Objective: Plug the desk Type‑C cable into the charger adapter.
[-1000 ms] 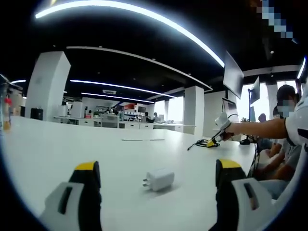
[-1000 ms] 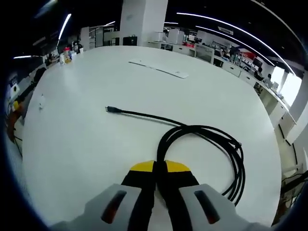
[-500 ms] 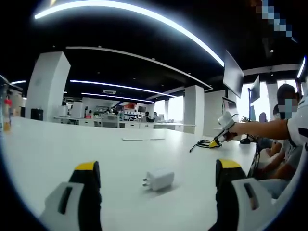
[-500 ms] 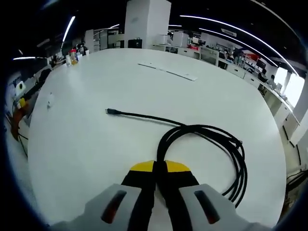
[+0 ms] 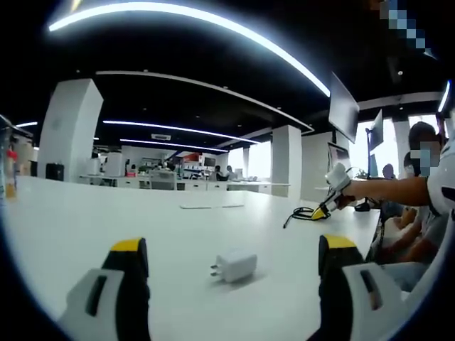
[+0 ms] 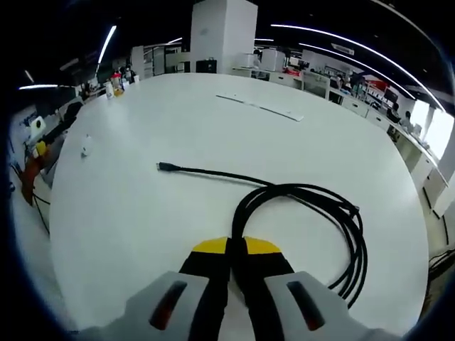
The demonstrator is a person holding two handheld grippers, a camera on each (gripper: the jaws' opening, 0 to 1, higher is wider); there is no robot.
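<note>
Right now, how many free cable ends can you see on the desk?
1: the black cable's plug tip lies on the white desk, pointing away from the coil. The other end may be hidden within the loops.

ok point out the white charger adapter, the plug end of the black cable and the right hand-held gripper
white boxy charger adapter [image 5: 237,265]: left gripper view, on its side face
black Type-C cable's plug end [image 6: 166,167]: right gripper view, on the connector tip
right hand-held gripper [image 6: 237,247]: right gripper view, between its yellow tips, shut on the cable

white adapter [image 5: 235,265], black cable [image 6: 298,213], white table [image 6: 142,213], yellow-tipped tool [image 6: 237,250]
</note>
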